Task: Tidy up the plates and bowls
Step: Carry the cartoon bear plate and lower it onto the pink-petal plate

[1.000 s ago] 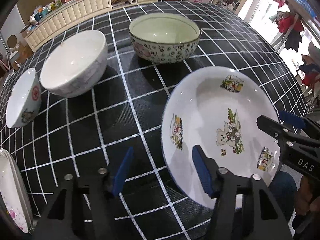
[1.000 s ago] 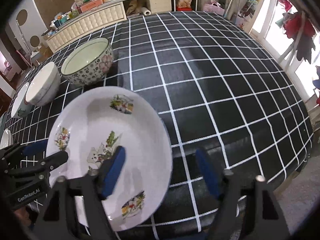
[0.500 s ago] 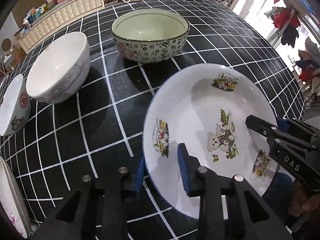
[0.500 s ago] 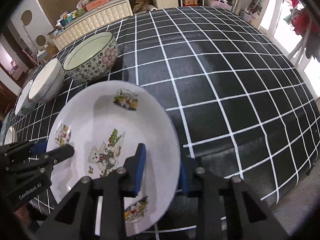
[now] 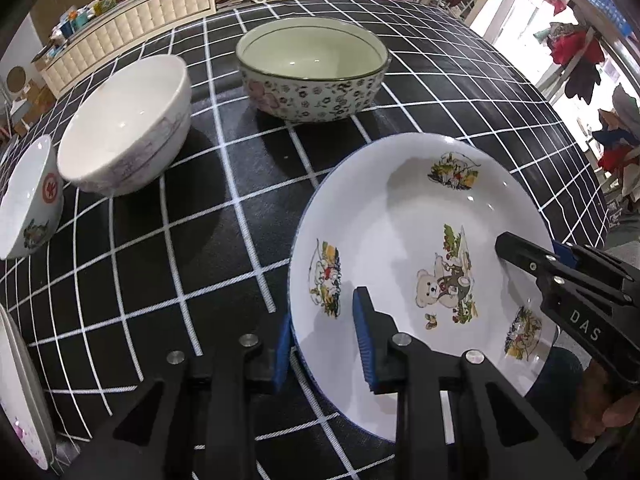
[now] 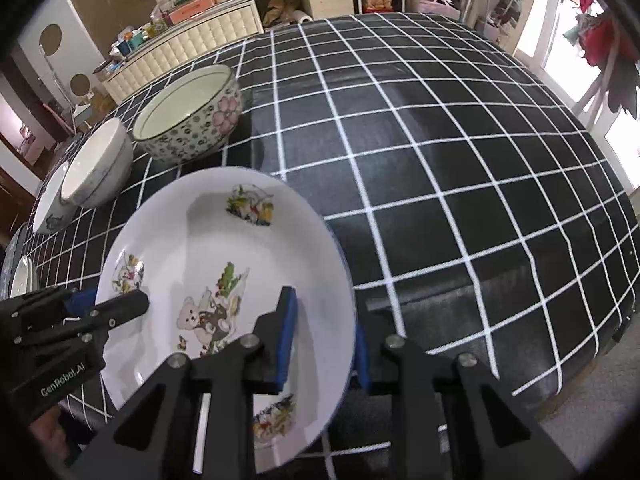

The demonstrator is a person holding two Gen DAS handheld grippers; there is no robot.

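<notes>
A white deep plate [image 5: 400,208] with bear cartoons lies at the near edge of the black checked table [image 5: 224,240]. My left gripper [image 5: 322,320] is shut on its left rim, one pad inside the plate and one under the edge. My right gripper [image 6: 324,316] straddles the right rim [image 6: 352,320]; its jaws are closing, with the pads pressing the plate's wall. Each gripper also shows in the other's view: the right gripper [image 5: 532,246] and the left gripper [image 6: 112,304]. The plate [image 6: 208,240] is held at two opposite sides.
Behind the plate stand a floral bowl [image 5: 312,92], a plain white bowl [image 5: 124,128] and a small bowl with a red mark [image 5: 28,200]. Stacked plates [image 5: 20,400] sit at the far left edge. The table's right half [image 6: 460,168] is bare cloth.
Both grippers' jaws have come together from wide open onto opposite rims of the bear plate. The bowls have stayed where they were.
</notes>
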